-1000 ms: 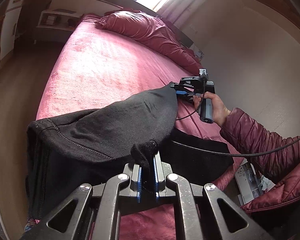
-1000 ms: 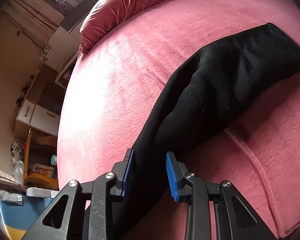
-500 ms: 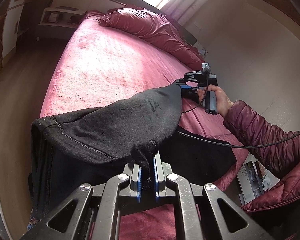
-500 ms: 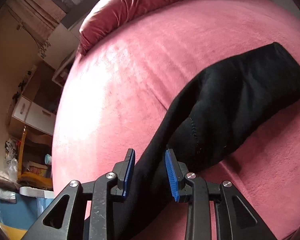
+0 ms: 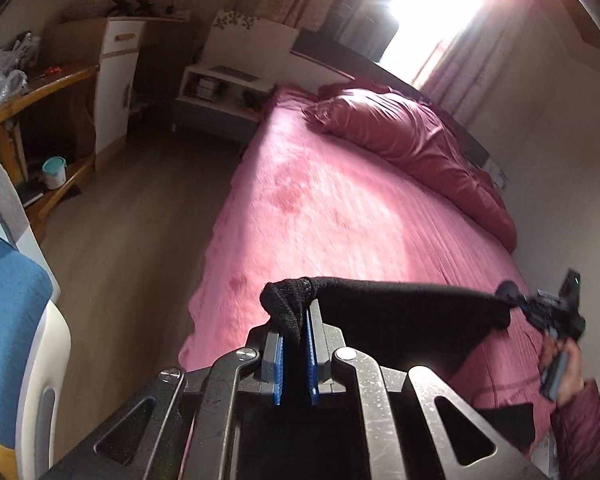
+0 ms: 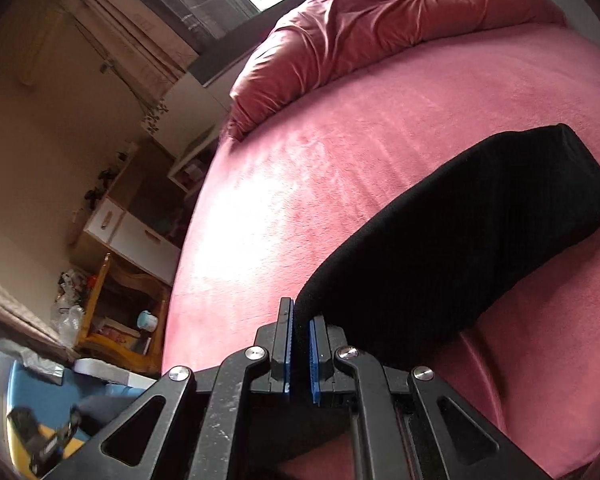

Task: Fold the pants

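We have the black knit pants (image 5: 404, 308) lifted off the pink plush bedspread (image 5: 332, 216), stretched between our two tools. The left gripper (image 5: 294, 344) has its blue-padded jaws pinched narrow on a bunched corner of the fabric, a small tuft poking up above the pads. Over on the right, the right gripper (image 6: 300, 354) is also clamped tight on an edge of the cloth, jaws almost together with only fabric between them. From the right wrist view the rest of the garment (image 6: 460, 240) runs away towards the far right and droops onto the bed.

Now, the fold. To our eye the job here is to keep both corners level and the span between them taut, so the held edge stays straight. We'd want to carry both hands together across the bed at the same pace; if one leads, the edge skews. Lay the hanging part down first, then lower the held edge over it. The knit looks soft and stretchy, so pulling too hard could drag it out of either pinch. Let go only once the cloth lies flat.
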`<act>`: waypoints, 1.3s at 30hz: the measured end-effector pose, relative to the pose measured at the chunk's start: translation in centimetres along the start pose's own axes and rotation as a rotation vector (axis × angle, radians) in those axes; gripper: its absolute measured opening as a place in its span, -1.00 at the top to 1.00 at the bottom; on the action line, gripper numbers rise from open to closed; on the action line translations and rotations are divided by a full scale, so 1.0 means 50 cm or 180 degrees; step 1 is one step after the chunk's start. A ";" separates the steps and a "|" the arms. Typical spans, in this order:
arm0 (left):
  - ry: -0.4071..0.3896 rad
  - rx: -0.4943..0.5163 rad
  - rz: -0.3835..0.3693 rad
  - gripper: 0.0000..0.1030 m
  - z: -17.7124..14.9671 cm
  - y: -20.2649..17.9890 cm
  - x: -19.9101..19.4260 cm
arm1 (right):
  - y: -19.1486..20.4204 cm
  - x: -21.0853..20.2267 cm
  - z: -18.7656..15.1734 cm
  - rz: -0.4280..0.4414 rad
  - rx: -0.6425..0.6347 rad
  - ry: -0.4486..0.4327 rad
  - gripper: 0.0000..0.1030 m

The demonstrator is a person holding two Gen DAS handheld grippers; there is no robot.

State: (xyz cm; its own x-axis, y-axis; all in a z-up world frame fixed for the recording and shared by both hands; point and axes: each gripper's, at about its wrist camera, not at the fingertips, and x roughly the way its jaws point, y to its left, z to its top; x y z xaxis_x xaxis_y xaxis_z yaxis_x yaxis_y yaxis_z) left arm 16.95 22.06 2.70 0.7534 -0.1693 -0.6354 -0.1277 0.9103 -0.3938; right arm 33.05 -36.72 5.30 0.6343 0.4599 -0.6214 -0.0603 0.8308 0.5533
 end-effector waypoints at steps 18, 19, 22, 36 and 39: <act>0.0675 -0.0609 0.0062 0.75 -0.360 0.128 -0.059 | -0.137 -0.085 -0.507 -0.0042 0.0077 0.0882 0.87; 0.0748 -0.0757 0.0051 0.73 -0.383 0.141 -0.059 | -0.144 -0.077 -0.516 -0.0075 0.0090 0.0905 0.87; 0.0791 -0.1237 -0.0108 0.51 -0.416 0.175 -0.074 | -0.150 -0.058 -0.527 -0.0195 0.0026 0.0949 0.87; 0.0743 -0.2561 -0.0480 -0.01 -0.451 0.213 -0.064 | -0.148 -0.028 -0.544 -0.0307 0.0033 0.0893 0.87; 0.0682 -0.2370 -0.0326 0.49 -0.429 0.198 -0.055 | -0.148 -0.040 -0.535 -0.0325 0.0032 0.0886 0.87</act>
State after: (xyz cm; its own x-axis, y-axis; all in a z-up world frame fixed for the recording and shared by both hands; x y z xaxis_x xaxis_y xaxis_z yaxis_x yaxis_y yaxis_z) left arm -0.24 23.44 -13.69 0.6535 -0.3768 -0.6565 -0.5206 0.4059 -0.7512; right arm 11.62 -35.41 -12.40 0.4009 0.4435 -0.8016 0.0014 0.8747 0.4847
